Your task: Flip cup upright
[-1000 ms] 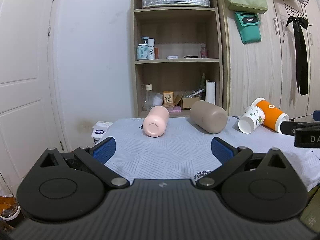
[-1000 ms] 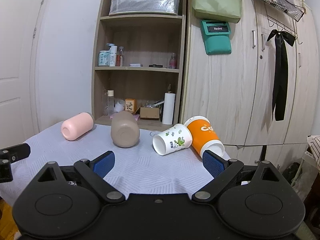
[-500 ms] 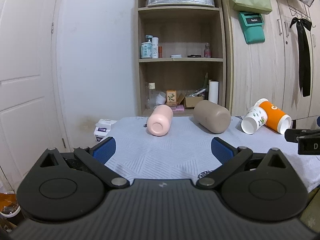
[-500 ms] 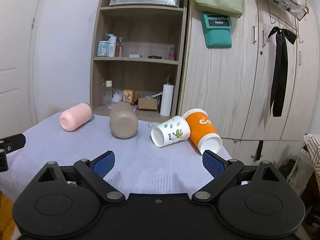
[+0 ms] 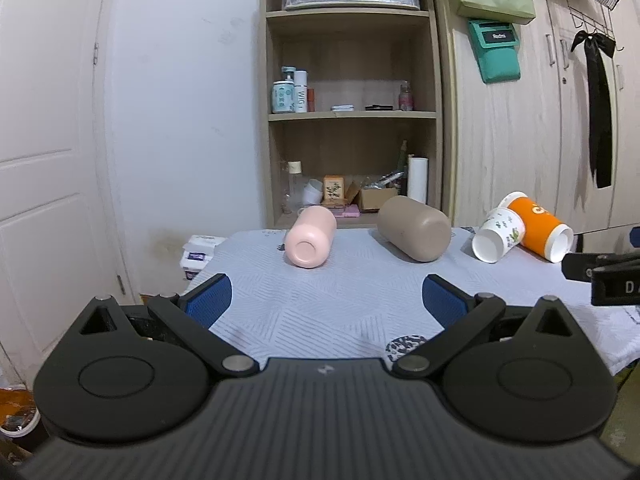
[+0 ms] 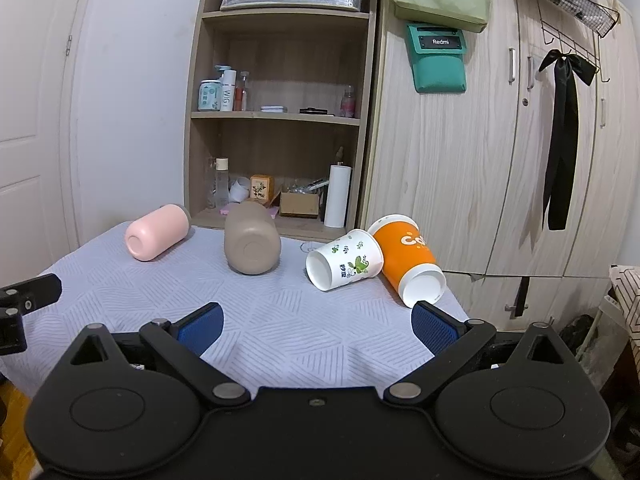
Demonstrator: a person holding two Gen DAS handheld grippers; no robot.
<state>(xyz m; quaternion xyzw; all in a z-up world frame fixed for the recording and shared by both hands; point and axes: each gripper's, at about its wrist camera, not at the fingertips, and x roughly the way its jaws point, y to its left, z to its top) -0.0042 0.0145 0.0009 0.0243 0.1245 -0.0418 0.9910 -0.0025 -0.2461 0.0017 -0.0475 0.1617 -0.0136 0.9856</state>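
Observation:
Several cups lie on their sides on a table with a light patterned cloth [image 5: 320, 300]: a pink cup [image 5: 310, 236] [image 6: 157, 237], a taupe cup [image 5: 414, 228] [image 6: 251, 245], a white floral paper cup [image 5: 497, 234] [image 6: 344, 265] and an orange paper cup [image 5: 538, 227] [image 6: 410, 260]. My left gripper [image 5: 326, 298] is open and empty above the table's near edge, short of the pink and taupe cups. My right gripper [image 6: 316, 324] is open and empty, short of the paper cups.
A wooden shelf unit [image 6: 280, 120] with bottles and boxes stands behind the table. Wardrobe doors [image 6: 500, 160] are at the right, a white door [image 5: 48, 160] at the left. Each gripper shows at the edge of the other's view.
Both grippers have shifted slightly and stay open. The cups have not moved.

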